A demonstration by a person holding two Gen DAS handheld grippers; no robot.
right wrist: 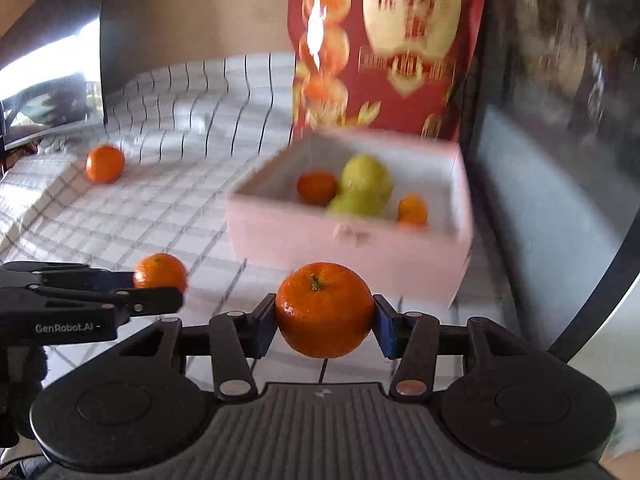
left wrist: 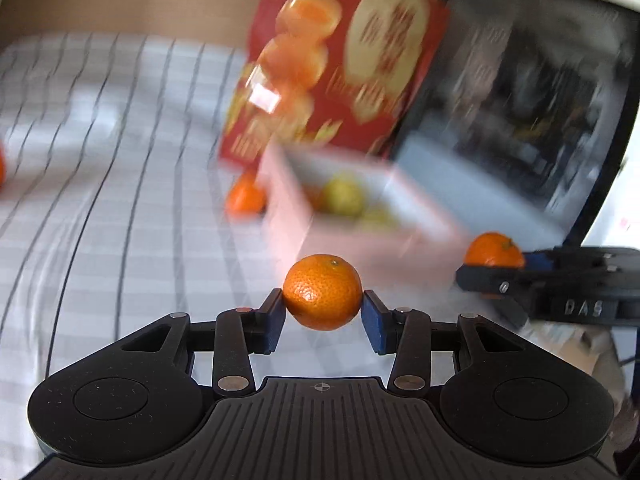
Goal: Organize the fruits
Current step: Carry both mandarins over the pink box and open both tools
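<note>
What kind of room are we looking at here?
Probably a home table, set up for sorting fruit: a checked tablecloth, a pink box holding fruit, and a red gift carton printed with oranges behind it.

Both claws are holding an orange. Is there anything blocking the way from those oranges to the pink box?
Nothing visible does. The left gripper holds one orange, the right gripper another orange. The pink box sits just ahead, its top open, with only bare checked cloth between.
</note>
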